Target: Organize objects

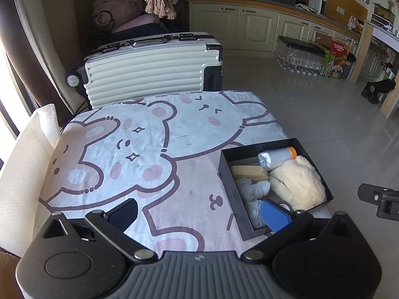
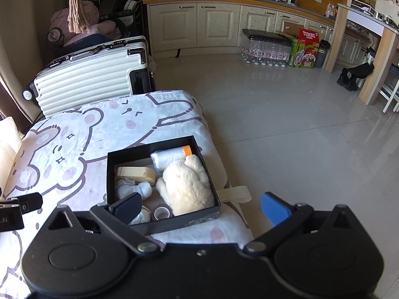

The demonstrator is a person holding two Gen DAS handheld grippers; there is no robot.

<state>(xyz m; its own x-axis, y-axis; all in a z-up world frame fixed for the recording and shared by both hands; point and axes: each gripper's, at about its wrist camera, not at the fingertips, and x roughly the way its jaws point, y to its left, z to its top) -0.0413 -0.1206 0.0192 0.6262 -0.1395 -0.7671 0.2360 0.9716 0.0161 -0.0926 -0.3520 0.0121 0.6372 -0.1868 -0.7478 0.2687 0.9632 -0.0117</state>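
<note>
A black open box [image 2: 112, 172] [image 1: 225, 172] sits on the table's right side, over the cartoon-bear cloth [image 1: 139, 149]. Inside lie a fluffy cream plush [image 2: 185, 186] [image 1: 296, 184], a roll of clear bags with an orange core [image 2: 172, 158] [image 1: 276, 158], a beige wooden block [image 2: 136, 173] [image 1: 249, 172], white socks [image 2: 136, 189] [image 1: 254, 190] and a small tape roll [image 2: 162, 213]. My right gripper [image 2: 200, 208] stands open above the box's near edge, nothing between its fingers. My left gripper [image 1: 199, 213] is open over the cloth, left of the box, and holds nothing.
A white ribbed suitcase [image 1: 152, 69] lies beyond the table's far edge. A paper towel roll [image 1: 37, 134] stands at the table's left. A beige strap [image 2: 237, 194] hangs off the table's right side. Tiled floor, cabinets [image 2: 214, 25] and packed bottles [image 2: 264, 47] lie further right.
</note>
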